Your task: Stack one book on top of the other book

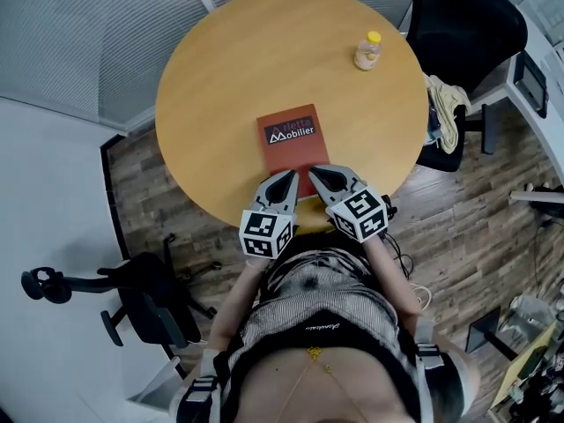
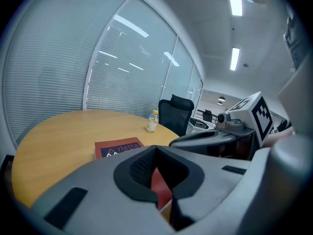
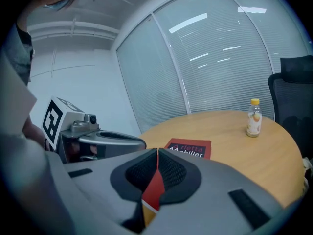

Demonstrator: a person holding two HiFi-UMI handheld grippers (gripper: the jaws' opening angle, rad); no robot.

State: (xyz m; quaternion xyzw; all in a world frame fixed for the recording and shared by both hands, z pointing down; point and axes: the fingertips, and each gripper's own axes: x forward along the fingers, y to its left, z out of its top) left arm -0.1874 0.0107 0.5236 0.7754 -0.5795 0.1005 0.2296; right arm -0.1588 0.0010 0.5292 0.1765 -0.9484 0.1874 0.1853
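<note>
A red book (image 1: 293,144) with a dark title band lies flat on the round wooden table (image 1: 220,86), near its front edge. Only this one cover shows; I cannot tell whether another book lies under it. My left gripper (image 1: 289,174) and right gripper (image 1: 314,171) hover side by side over the book's near edge, both shut with nothing between the jaws. In the left gripper view the shut left gripper (image 2: 155,148) hides part of the book (image 2: 120,148). In the right gripper view the book (image 3: 188,148) lies just beyond the shut right gripper (image 3: 157,151).
A small bottle (image 1: 367,51) with a yellow cap stands at the table's far right, also visible as the bottle (image 3: 253,118) in the right gripper view. A black office chair (image 1: 458,25) stands beyond it, and another chair (image 1: 132,298) sits on the floor at lower left.
</note>
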